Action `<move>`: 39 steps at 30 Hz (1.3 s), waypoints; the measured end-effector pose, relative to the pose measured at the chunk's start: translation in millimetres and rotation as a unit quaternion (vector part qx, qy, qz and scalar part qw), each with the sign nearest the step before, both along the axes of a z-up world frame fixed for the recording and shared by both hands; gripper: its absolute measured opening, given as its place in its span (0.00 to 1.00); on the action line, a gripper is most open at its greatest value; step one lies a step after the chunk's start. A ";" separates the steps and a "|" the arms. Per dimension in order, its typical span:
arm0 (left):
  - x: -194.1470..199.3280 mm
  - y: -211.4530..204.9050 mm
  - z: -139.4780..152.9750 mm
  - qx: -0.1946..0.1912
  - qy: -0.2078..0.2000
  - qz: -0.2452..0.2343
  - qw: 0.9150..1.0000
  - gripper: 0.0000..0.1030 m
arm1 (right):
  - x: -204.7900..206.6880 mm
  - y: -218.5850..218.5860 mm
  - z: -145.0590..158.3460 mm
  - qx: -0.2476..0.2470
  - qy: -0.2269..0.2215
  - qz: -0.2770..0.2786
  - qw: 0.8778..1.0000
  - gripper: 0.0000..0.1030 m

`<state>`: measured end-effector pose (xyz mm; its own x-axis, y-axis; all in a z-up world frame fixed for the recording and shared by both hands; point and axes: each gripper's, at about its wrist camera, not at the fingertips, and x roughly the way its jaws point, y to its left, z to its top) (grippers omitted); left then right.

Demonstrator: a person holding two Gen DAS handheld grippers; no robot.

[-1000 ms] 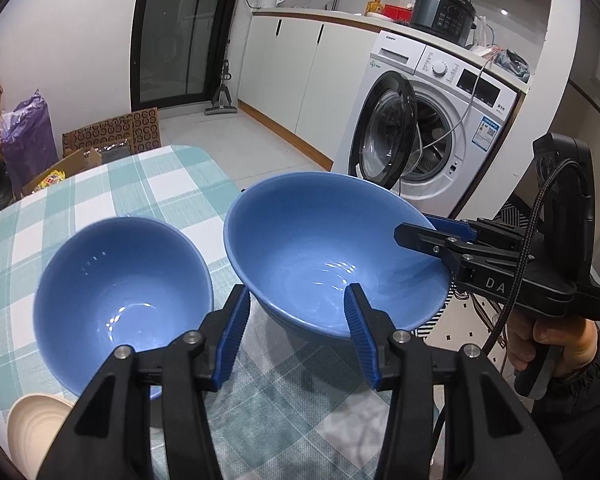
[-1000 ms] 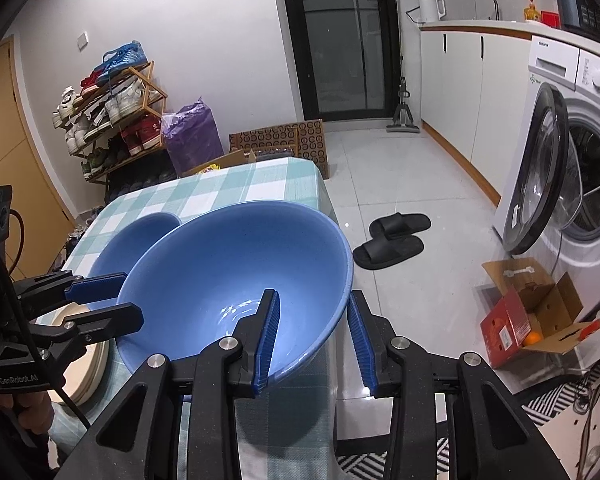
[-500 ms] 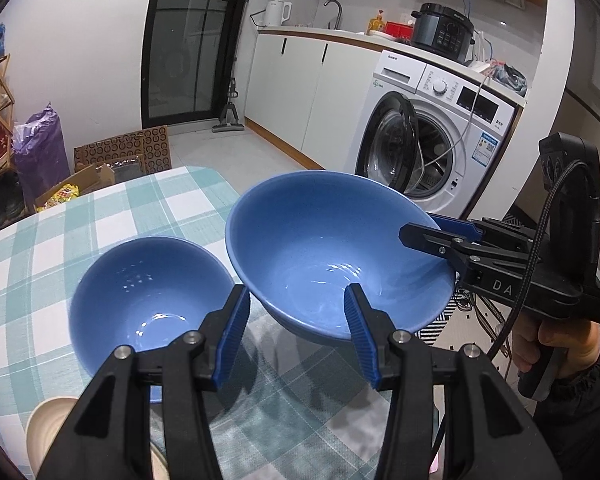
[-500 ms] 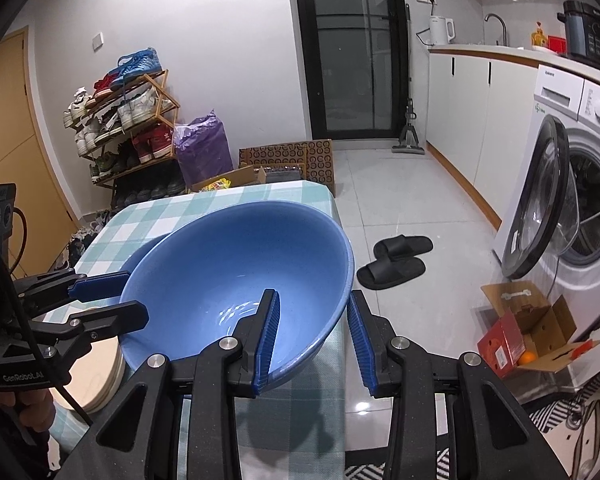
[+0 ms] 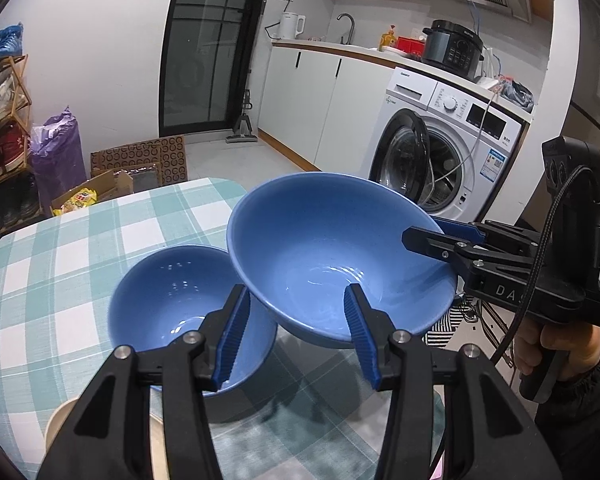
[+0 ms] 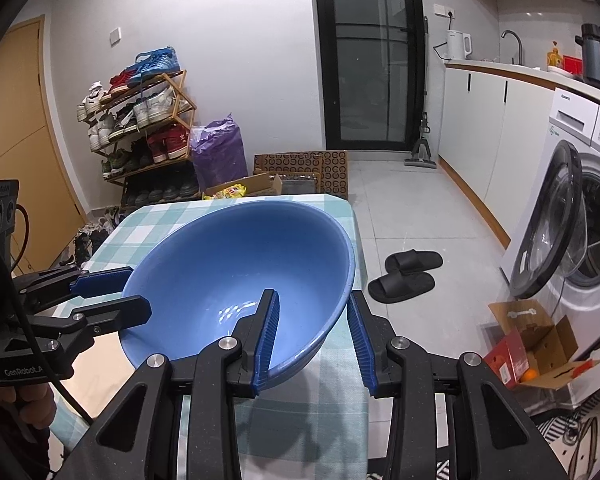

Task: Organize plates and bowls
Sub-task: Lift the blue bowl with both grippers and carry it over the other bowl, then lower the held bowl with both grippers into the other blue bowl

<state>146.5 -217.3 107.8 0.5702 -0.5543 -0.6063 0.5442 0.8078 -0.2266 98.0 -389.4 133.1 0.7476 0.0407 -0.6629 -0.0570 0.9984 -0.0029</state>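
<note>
Your right gripper (image 6: 314,338) pinches the rim of the large glossy blue ceramic bowl (image 5: 332,256), held above the checked table's (image 5: 60,264) right edge beside the smaller blue bowl (image 5: 180,312), left gripper (image 5: 296,334) jaws spread empty; a one-sided grip could let it tip.

Two plain blue bowls (image 5: 340,256) — tablecloth (image 5: 60,264) checked teal and white — a possibly cream plate (image 5: 58,426) at the edge.

Far tabletop: bare checked tablecloth (image 5: 60,256) beyond the bowls.
Near left: small blue bowl (image 5: 172,300) blocks.
Centre: raised large blue bowl (image 5: 332,248) overhangs it.
</note>
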 end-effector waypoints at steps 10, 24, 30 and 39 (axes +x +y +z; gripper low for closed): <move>-0.6 21.5 5.9 -0.004 -0.008 0.018 1.000 0.46 | 10.6 21.0 7.4 -0.003 -0.006 0.015 1.000 0.36; 11.6 54.2 5.5 -0.003 -0.008 0.049 0.999 0.46 | 35.5 53.2 4.0 0.000 -0.005 0.042 0.999 0.36; 16.4 67.7 2.5 -0.006 -0.005 0.061 0.998 0.46 | 45.4 68.0 -0.7 0.001 -0.003 0.054 0.999 0.36; 20.9 82.0 -7.7 -0.010 0.005 0.074 0.997 0.46 | 60.0 86.8 -14.7 -0.002 0.010 0.066 0.998 0.36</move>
<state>167.4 -135.3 100.1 0.6414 -0.4755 -0.6021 0.4167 0.8748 -0.2471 158.0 -302.6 118.4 0.7226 0.1349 -0.6780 -0.1872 0.9823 -0.0041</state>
